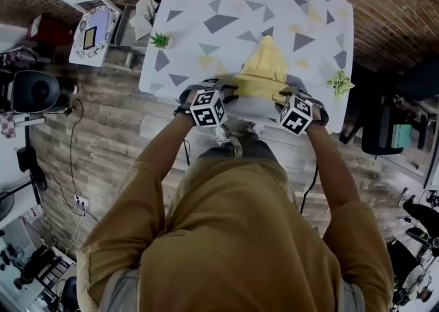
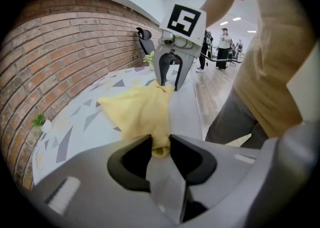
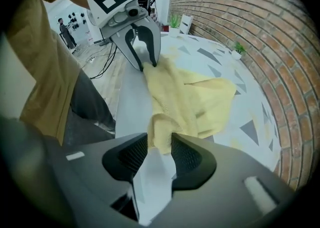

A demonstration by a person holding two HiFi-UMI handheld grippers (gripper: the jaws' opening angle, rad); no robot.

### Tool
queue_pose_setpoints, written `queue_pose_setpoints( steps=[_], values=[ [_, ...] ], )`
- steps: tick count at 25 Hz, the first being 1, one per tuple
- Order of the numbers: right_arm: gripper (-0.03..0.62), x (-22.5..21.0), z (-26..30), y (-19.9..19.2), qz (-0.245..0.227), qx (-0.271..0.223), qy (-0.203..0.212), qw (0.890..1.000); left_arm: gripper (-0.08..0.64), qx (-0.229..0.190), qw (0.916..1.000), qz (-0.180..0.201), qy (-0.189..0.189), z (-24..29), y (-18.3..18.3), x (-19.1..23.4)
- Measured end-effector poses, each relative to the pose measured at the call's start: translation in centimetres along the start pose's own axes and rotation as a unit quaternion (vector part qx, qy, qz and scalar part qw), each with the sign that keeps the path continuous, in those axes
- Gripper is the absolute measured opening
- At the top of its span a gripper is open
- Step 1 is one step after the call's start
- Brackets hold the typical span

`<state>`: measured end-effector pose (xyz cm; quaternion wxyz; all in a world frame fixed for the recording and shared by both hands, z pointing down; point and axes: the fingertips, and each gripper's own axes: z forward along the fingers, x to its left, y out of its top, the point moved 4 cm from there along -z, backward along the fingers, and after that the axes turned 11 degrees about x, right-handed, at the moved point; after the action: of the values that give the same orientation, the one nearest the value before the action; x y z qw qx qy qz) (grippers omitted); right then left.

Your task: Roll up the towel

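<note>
On the patterned worktop (image 1: pixel 226 22) the yellow towel (image 1: pixel 264 70) lies bunched near our edge, no roll formed yet. Our left gripper (image 2: pixel 160 147) and right gripper (image 3: pixel 160 144) are each nearly closed, pinching a near corner. We judge that all rolling remains.

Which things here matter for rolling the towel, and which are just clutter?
Job in hand:
- yellow towel
- table it lies on
- left gripper and right gripper, each clamped on the towel's near edge

Lying about:
- small plants at the table's edges
- dark chair on the floor to the right
</note>
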<state>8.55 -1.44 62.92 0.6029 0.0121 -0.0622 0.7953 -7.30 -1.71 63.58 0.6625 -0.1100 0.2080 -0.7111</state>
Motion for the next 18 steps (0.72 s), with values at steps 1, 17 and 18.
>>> queue_pose_setpoints(
  steps=[1, 17, 18],
  values=[
    [0.143, 0.1, 0.0, 0.0, 0.001, -0.001, -0.008, 1.0, 0.129, 0.0, 1.0, -0.002, 0.0, 0.0, 0.1, 0.1],
    [0.052, 2.2, 0.0, -0.6, 0.075, -0.032, -0.116, 0.99, 0.107, 0.026, 0.9978, 0.053, 0.029, -0.2, -0.6, -1.3],
    [0.051, 2.2, 0.0, -0.6, 0.082, -0.038, -0.12, 0.989, 0.107, 0.026, 0.998, 0.05, 0.029, -0.3, -0.6, -1.3]
  ],
)
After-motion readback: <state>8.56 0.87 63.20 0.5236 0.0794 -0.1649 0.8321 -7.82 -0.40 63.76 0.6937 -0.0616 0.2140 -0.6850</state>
